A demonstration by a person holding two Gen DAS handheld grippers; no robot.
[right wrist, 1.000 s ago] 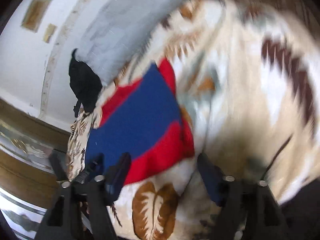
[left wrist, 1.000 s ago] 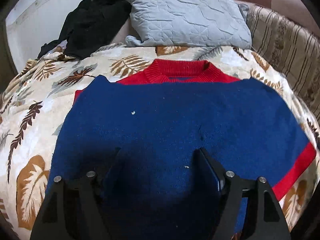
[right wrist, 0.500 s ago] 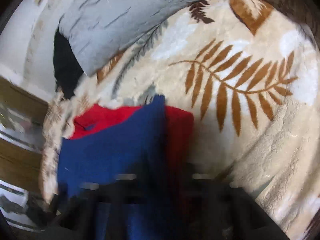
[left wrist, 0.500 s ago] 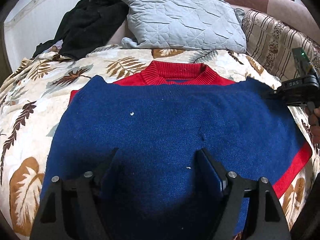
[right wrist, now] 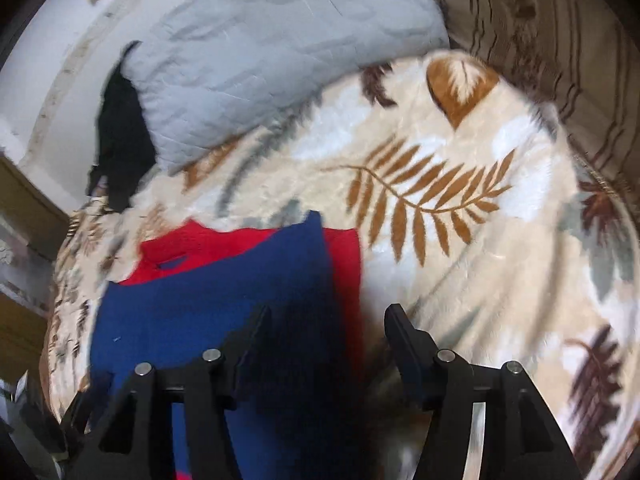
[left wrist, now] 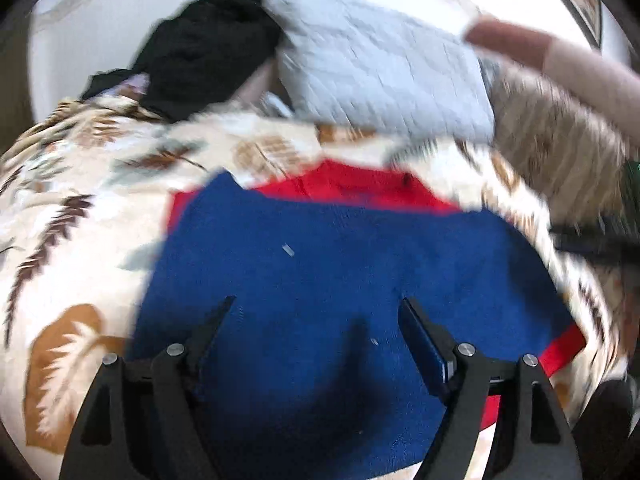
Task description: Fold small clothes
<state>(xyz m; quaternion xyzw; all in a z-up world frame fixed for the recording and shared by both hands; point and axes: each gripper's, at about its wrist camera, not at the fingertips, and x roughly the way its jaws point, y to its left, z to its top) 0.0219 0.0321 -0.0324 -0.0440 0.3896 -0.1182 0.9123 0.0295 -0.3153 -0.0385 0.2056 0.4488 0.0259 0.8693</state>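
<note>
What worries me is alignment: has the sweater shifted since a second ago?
No: the sweater's red collar still lies just below the blanket's brown leaf.

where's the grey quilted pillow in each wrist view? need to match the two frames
Left wrist: the grey quilted pillow sits top centre, beyond the blue and red knitted sweater, right of the black garment.
Right wrist: the pillow fills the upper left, tilted, the black garment at its lower left edge.
Shared landmark: the sweater's red collar, on the leaf-print blanket.
</note>
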